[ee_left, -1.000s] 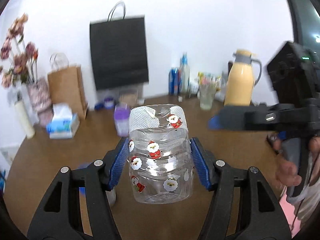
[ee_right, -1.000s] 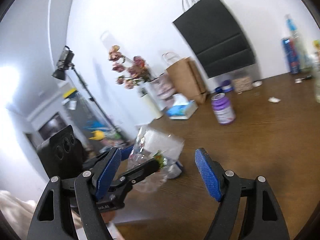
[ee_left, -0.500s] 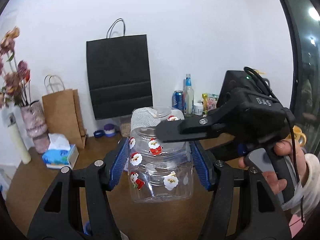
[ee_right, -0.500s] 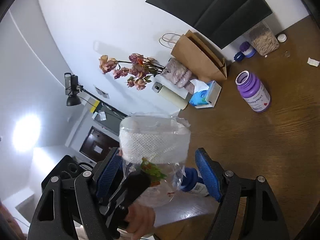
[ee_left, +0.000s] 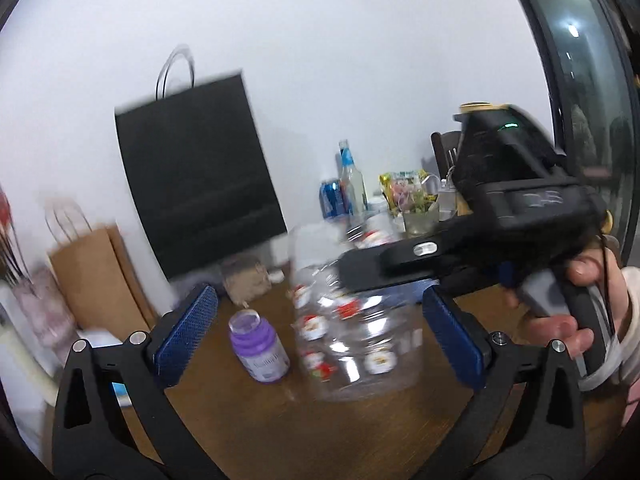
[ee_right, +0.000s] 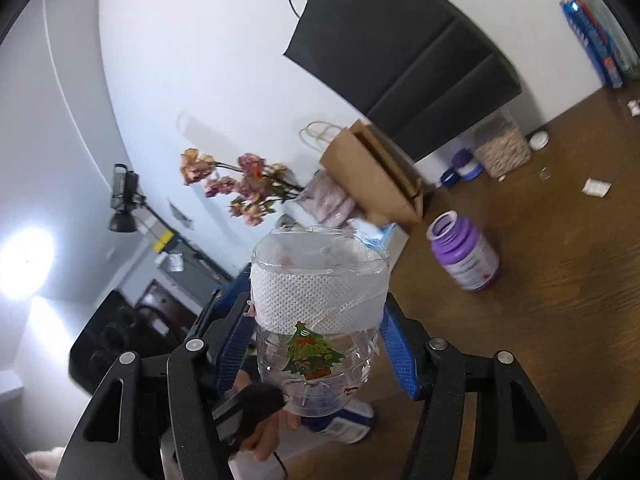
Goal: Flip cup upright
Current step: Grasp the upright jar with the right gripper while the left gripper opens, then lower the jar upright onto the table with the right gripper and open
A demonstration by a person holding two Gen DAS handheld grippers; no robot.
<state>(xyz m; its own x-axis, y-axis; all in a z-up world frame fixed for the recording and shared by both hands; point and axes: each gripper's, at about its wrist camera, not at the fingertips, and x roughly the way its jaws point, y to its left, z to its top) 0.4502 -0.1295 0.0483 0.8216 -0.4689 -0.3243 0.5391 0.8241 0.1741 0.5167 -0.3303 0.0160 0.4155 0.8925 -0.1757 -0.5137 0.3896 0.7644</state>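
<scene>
The cup [ee_right: 320, 320] is clear plastic with Santa stickers, a Christmas-tree sticker and a white mesh band near its rim. In the right wrist view my right gripper [ee_right: 316, 344] is shut on it, blue pads against both sides, held in the air above the table. In the left wrist view the cup [ee_left: 352, 320] is blurred. My left gripper [ee_left: 320, 332] is open, its pads wide apart on either side of the cup without touching. The right gripper's black body [ee_left: 500, 232] reaches in from the right.
A purple pill bottle [ee_left: 260, 344] stands on the brown table [ee_right: 560, 320]. A black paper bag [ee_left: 196, 184] and a brown paper bag [ee_right: 372, 172] stand by the wall, with dried flowers [ee_right: 240, 184]. Bottles and a can [ee_left: 344, 196] stand at the back.
My left gripper has opened and let go of the cup. My right gripper has closed on the cup and now holds it. Both views have shifted.
</scene>
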